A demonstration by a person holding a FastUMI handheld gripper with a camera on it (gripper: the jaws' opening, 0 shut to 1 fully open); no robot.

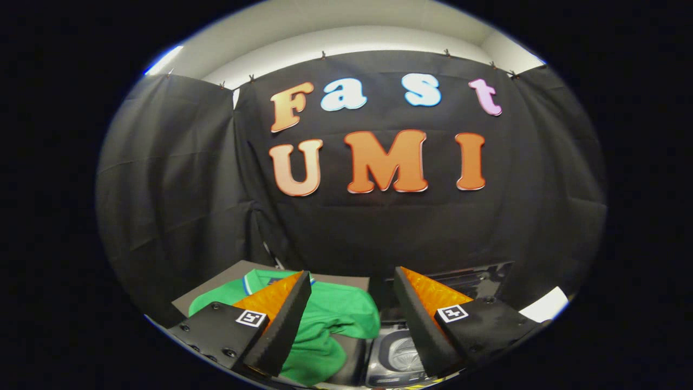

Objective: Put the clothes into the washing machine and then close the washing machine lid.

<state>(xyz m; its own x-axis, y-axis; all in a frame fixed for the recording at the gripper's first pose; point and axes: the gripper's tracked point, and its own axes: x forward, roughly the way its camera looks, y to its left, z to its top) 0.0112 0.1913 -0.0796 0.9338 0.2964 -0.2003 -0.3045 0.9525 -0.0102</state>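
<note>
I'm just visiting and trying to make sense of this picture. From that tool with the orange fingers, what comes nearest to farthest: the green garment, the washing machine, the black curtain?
1. Green garment: between and just ahead of the open tool.
2. Washing machine: low between the fingers; too close to rank against the garment.
3. Black curtain: clearly farthest, well beyond both.

Tongs (352,281) spread wide apart, both fingers (281,319) empty

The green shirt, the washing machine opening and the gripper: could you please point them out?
green shirt (341,314), gripper view, bunched body fabric.
washing machine opening (401,355), gripper view, drum interior.
gripper (352,281), gripper view, midway between open jaws.
</note>
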